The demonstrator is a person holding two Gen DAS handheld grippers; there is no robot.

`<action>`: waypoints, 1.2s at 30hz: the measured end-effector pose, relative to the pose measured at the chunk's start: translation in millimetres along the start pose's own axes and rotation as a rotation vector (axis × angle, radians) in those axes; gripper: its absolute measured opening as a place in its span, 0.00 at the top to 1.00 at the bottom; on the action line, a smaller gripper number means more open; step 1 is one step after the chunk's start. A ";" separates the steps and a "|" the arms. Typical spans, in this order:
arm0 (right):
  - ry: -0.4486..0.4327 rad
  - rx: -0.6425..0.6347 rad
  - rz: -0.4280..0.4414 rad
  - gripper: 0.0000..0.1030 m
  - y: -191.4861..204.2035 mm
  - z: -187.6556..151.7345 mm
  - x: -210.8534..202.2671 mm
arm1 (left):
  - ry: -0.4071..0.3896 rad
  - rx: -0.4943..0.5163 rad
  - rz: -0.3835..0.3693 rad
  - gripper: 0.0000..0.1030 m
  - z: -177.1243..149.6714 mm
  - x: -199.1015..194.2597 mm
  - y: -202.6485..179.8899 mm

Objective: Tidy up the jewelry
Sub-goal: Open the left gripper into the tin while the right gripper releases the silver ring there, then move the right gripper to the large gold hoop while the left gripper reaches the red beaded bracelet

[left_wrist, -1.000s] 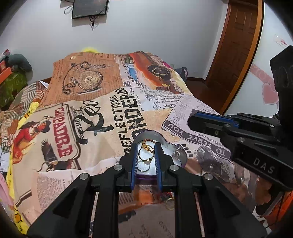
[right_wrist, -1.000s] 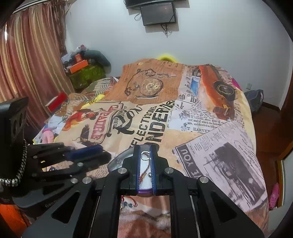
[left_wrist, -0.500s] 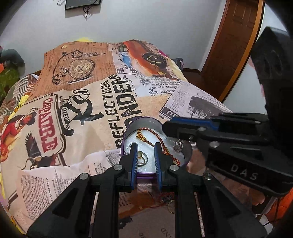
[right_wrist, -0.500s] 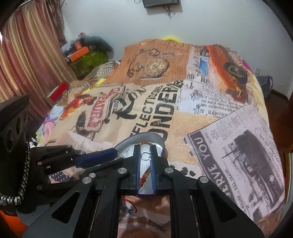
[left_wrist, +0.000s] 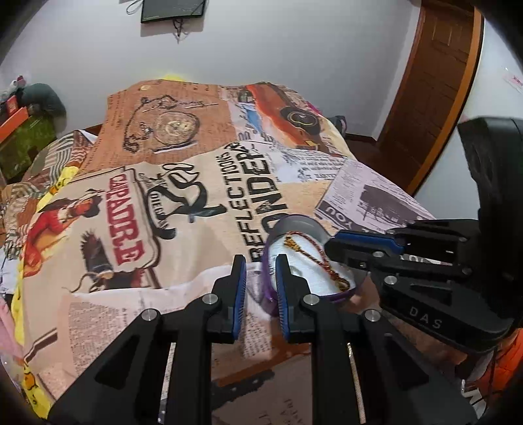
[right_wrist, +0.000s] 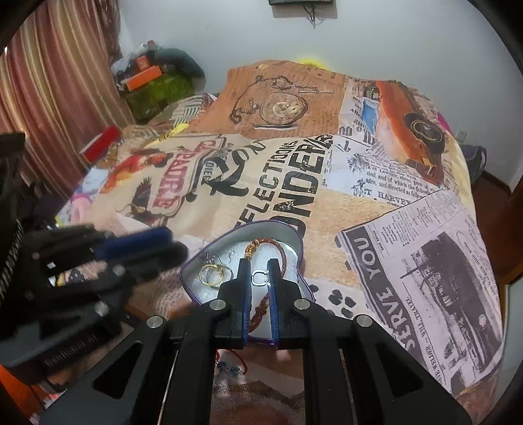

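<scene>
over the heart-shaped tin (right_wrist: pixel 294 240), right tongs (right_wrist: pixel 260 278) angled downward

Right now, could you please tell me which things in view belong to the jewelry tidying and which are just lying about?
Part of the job:
- heart-shaped tin
- braided red cord bracelet, lying in the tin
- gold rings in the tin
- beaded piece on the bed outside the tin

Just lying about:
- printed bedspread
- orange box
- curtain
- wall screen
</scene>
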State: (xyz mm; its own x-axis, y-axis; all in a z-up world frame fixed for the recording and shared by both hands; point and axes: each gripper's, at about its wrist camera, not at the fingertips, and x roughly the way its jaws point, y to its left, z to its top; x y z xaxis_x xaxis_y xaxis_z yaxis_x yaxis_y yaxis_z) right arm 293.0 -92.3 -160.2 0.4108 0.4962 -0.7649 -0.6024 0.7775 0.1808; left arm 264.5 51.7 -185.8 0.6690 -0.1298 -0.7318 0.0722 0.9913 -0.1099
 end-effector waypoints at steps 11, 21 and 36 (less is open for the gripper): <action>-0.012 -0.008 -0.054 0.89 1.5 -0.2 -7.4 | 0.004 -0.013 0.014 0.84 -6.5 -12.3 5.9; -0.021 -0.001 -0.037 0.88 8.1 -5.4 -25.1 | 0.009 0.004 0.014 0.84 -13.8 -29.1 -1.9; 0.066 -0.014 0.020 0.56 28.7 -50.0 -21.6 | 0.083 0.014 0.011 0.83 -52.0 -38.0 -6.5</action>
State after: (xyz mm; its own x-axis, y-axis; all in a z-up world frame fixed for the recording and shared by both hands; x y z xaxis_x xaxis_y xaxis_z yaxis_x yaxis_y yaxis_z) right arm 232.5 -100.0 -169.5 0.3529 0.4847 -0.8004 -0.6199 0.7618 0.1881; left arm 200.2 49.1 -192.2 0.6062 -0.1195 -0.7863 0.0762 0.9928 -0.0922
